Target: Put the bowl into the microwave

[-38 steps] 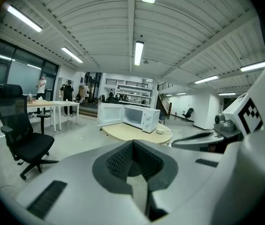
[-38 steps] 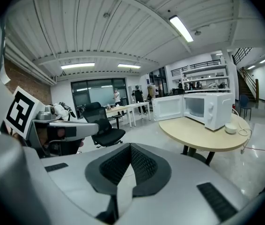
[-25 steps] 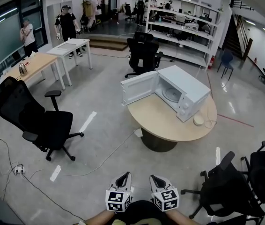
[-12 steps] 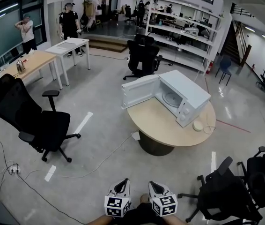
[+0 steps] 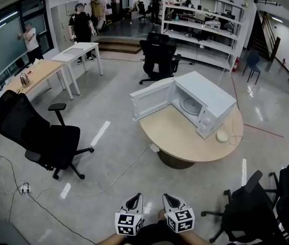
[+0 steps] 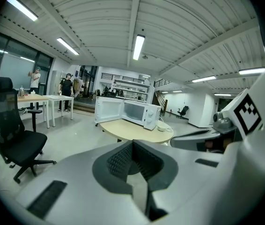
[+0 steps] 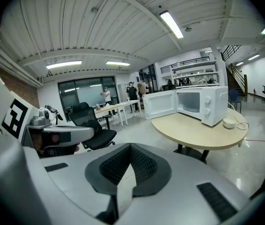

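A small white bowl [image 5: 221, 136] sits just beside the white microwave [image 5: 206, 93], which stands wide open.

Smooth, pale grey shells, rounded and wide, on the left gripper [image 5: 134, 196] and right gripper [image 5: 168, 198]. On each, a white cube [image 5: 129, 222] with black square markers. Inside the jaws, dark bumpy pads [image 6: 118, 162]. Flat black slots on the shells. Dark clothes [image 5: 152, 235] on the person.

Round wooden table [image 5: 175, 132] with open microwave [image 5: 206, 98] and small bowl [image 5: 221, 136]
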A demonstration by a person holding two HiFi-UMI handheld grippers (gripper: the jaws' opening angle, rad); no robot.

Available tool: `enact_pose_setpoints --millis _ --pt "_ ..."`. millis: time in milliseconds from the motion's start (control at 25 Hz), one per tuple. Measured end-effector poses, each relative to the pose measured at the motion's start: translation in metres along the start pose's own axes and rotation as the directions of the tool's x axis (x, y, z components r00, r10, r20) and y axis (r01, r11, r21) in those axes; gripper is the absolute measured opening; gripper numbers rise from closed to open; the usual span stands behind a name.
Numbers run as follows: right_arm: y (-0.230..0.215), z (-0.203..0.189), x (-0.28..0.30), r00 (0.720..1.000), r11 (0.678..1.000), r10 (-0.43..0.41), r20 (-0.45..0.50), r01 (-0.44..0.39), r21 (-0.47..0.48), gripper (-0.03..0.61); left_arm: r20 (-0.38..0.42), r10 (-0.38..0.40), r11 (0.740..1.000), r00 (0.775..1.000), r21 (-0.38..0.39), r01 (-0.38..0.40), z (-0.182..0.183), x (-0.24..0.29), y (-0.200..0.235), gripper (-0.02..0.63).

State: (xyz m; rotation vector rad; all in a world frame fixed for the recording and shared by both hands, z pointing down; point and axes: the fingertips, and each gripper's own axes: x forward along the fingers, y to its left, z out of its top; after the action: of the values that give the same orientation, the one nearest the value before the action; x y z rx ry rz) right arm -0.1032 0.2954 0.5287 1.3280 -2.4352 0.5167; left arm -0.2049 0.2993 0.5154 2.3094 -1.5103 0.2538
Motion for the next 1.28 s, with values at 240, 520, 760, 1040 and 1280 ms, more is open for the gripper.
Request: enact_pose_setpoints --millis 240,520,760,1040,1280 --pt "-0.048 0.017 0.013 1.0 1.0 -0.003 0.012 0.003 0.03 0.015 -0.015 -0.001 1.0 1.0 0.028 0.001 0.018 0.046 -0.014 0.046" --pt "-0.102 0.033 0.023 0.999 0.999 0.004 0.033 -0.006 0.053 0.015 -0.022 0.003 0.998 1.0 0.062 -0.002 0.036 0.095 -0.037 0.046" --pt "-0.141 0.044 0.028 0.999 0.998 0.011 0.049 -0.014 0.062 0.015 -0.022 0.014 0.997 1.0 0.076 -0.012 0.048 0.129 -0.052 0.046" --pt "-0.172 0.052 0.025 0.997 0.998 0.02 0.071 -0.025 0.061 0.015 -0.011 0.04 0.995 0.999 0.094 -0.039 0.059 0.149 -0.067 0.046" --pt "-0.192 0.057 0.025 0.996 0.998 0.005 0.095 -0.011 0.064 0.015 -0.018 0.031 0.992 0.999 0.119 -0.029 0.065 0.166 -0.077 0.046"
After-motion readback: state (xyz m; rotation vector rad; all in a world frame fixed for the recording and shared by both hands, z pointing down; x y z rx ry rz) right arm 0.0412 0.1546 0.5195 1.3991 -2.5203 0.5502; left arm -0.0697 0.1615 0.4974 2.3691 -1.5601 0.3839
